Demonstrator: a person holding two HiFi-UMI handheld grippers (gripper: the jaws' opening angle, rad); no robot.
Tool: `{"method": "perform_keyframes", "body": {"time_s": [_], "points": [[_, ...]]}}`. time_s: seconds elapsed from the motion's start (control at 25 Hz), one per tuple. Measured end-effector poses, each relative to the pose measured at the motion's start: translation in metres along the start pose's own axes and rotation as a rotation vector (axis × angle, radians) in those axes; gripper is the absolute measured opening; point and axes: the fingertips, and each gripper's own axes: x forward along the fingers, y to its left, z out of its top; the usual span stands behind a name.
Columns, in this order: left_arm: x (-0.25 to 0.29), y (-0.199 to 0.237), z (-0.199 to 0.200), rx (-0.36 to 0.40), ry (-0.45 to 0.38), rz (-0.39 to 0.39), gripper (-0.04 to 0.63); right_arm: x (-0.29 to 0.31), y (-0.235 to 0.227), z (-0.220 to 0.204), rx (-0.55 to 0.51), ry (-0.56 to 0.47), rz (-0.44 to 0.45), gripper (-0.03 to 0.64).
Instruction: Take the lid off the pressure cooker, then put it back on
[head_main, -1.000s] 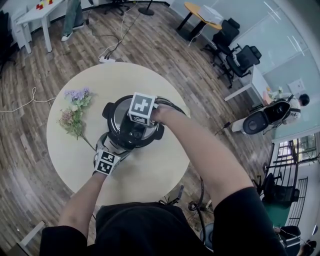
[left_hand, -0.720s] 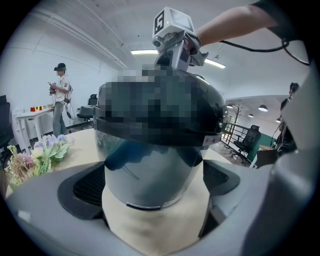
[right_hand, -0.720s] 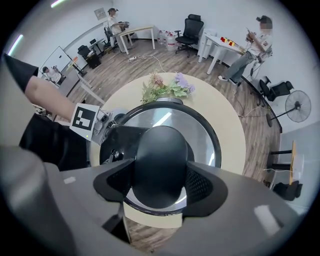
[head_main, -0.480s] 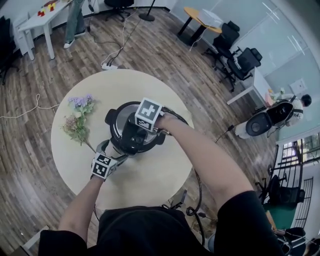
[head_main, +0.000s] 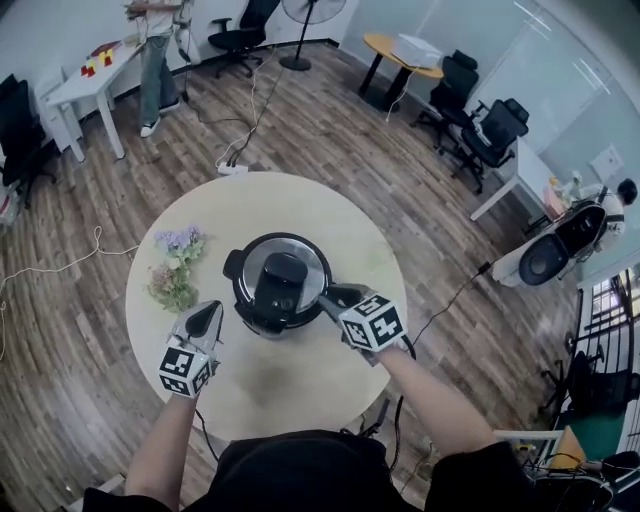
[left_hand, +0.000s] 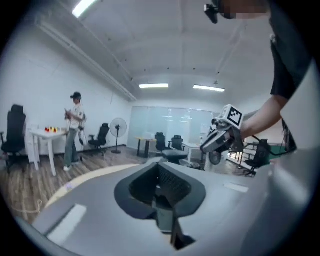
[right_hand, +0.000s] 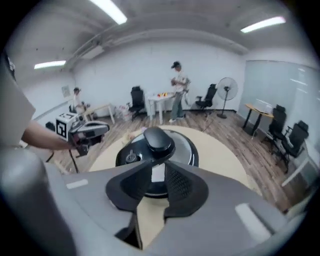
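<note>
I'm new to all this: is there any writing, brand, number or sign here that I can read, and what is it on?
No readable words, brands or numbers anywhere.
Left marker cube and right marker cube: black-and-white square patterns, not letters.
Pressure cooker lid: no print can be made out.
</note>
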Motion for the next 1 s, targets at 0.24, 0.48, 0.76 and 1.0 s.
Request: {"method": "perform_keyframes", "body": {"time_s": [0.24, 0.48, 0.76, 1.0], "points": [[0.0, 0.005, 0.076, 0.088, -0.144, 0.104, 0.0, -0.065, -0.017, 0.007, 0.177, -0.477, -0.211, 0.028], [-0.008, -0.002, 0.112, 0.127, -0.206, 0.115, 0.0, -0.126, -0.039, 0.013, 0.177, -0.727, -0.365, 0.011], [-0.017, -0.01, 0.123, 0.128, -0.243, 0.135, 0.0, -0.145, -0.057, -0.007, 0.205, -0.751, -0.417, 0.008], [-0.022, -0.013, 0.113, 0.114, -0.226, 0.141, 0.0, -0.133, -0.054, -0.017, 0.188, -0.692, -0.428, 0.007]]}}
